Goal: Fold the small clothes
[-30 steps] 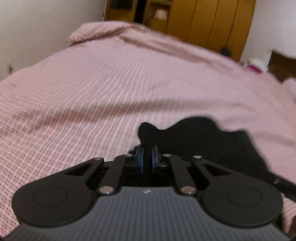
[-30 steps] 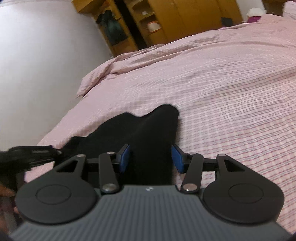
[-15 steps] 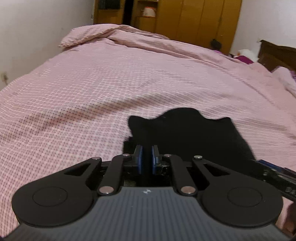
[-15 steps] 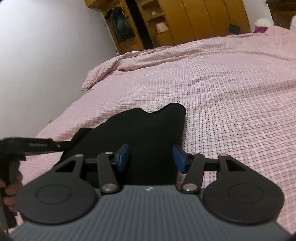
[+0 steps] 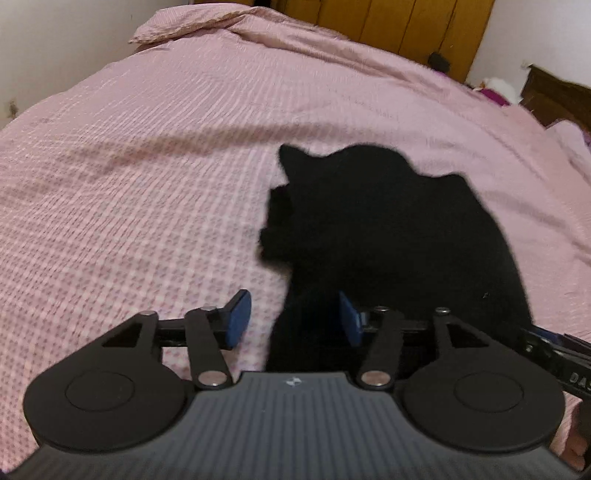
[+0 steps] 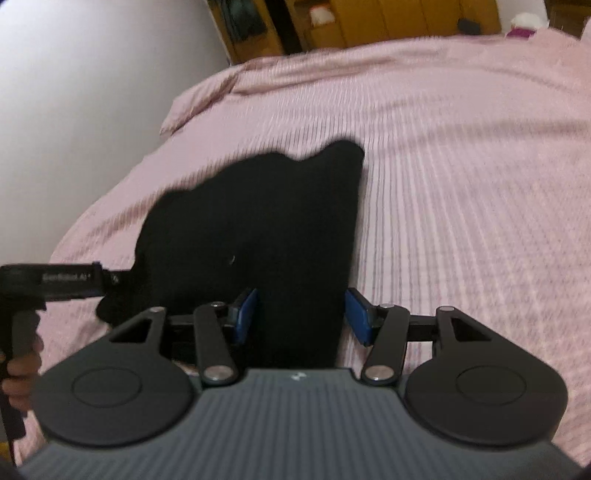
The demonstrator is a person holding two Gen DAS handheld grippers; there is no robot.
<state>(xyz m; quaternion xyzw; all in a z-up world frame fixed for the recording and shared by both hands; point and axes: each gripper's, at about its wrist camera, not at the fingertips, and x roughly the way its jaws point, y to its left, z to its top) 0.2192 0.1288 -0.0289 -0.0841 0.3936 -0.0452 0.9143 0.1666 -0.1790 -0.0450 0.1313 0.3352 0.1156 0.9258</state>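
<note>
Pink checked bedspread (image 5: 147, 184) bearing black garment (image 5: 388, 229); left tool (image 5: 293, 317) just unclenched, still opening, garment edge released between pads; right tool (image 6: 301, 314) likewise spread astride cloth, fold apparently laid.

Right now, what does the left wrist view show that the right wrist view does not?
Only the left view: the left gripper, jaws opening, with the garment's edge between them, and a dark headboard. Only the right view: the right gripper open around the garment, and a hand on the other gripper's handle. Both: the black garment, the pink bedspread, the wardrobe.
</note>
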